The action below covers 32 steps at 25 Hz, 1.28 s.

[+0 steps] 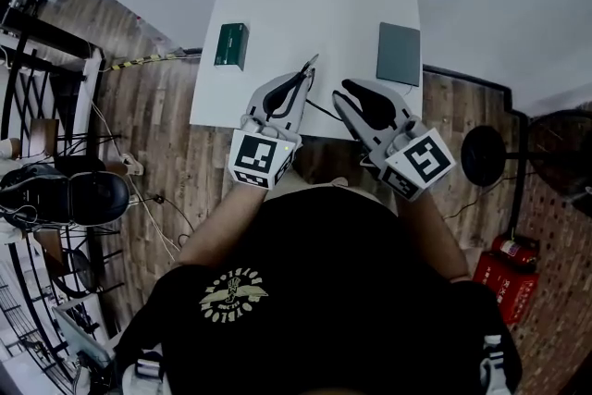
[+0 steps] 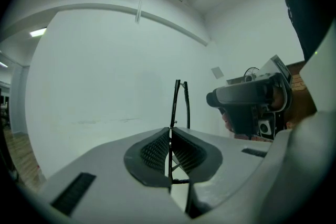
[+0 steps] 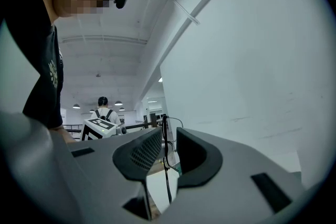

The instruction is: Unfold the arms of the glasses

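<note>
**Glasses in the left tongs, off the tabletop**

- Glasses (image 1: 309,69): thin black wire frame, held up in the air over the near edge of the white tabletop (image 1: 305,14), not resting on it.
- Left tongs (image 1: 298,86): the left gripper view shows the jaws of the left tongs (image 2: 170,131) all but together, clamped on the frame. The glasses (image 2: 180,105) stick straight up past the jaw tips as two thin black bars close together.
- Right tongs (image 1: 347,92): just beside the left tongs, level with them. The right gripper view shows the jaws of the right tongs (image 3: 168,136) apart with a clear gap. One thin black wire of the glasses (image 3: 164,128) runs through that gap, close to the left pad. Can't tell if it touches that pad; the other pad is clear of it.
- On the tabletop, well behind the tongs: green box (image 1: 231,44) at left, grey flat case (image 1: 399,53) at right.
</note>
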Each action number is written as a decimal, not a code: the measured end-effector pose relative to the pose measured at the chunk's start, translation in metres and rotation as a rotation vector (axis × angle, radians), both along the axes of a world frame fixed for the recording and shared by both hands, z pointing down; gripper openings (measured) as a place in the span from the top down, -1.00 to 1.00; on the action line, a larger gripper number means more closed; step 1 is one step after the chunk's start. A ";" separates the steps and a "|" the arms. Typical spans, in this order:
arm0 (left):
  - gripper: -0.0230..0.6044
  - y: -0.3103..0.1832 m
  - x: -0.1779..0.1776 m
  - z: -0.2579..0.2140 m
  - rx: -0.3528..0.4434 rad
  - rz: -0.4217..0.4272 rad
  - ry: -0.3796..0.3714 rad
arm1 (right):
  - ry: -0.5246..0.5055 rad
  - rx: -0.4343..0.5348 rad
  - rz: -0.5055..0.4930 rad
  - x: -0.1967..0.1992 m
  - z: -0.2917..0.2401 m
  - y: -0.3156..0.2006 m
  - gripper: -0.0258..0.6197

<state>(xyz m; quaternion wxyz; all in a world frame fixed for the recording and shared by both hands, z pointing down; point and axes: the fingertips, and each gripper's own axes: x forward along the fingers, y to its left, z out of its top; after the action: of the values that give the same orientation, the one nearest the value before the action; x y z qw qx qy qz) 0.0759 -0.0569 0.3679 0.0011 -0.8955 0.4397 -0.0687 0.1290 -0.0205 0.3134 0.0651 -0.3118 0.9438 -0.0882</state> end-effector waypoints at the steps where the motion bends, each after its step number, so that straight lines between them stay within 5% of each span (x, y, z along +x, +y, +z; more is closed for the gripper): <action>1: 0.86 0.001 0.002 0.000 0.006 0.001 -0.016 | -0.006 -0.004 -0.001 -0.001 0.000 -0.001 0.66; 13: 0.86 0.004 0.021 0.024 -0.006 0.035 -0.189 | -0.065 -0.056 -0.037 -0.010 0.015 -0.016 0.66; 18: 0.86 -0.004 0.021 0.029 -0.015 0.027 -0.225 | -0.015 -0.075 -0.040 -0.012 0.031 -0.025 0.86; 32: 0.86 -0.024 0.010 0.036 0.056 0.090 -0.404 | 0.071 -0.114 -0.044 -0.017 0.044 -0.045 0.86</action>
<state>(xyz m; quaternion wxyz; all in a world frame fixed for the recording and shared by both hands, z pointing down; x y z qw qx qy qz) 0.0856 -0.0812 0.4043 0.1171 -0.8818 0.3920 -0.2346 0.1119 -0.0657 0.3577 0.0117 -0.2971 0.9456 -0.1320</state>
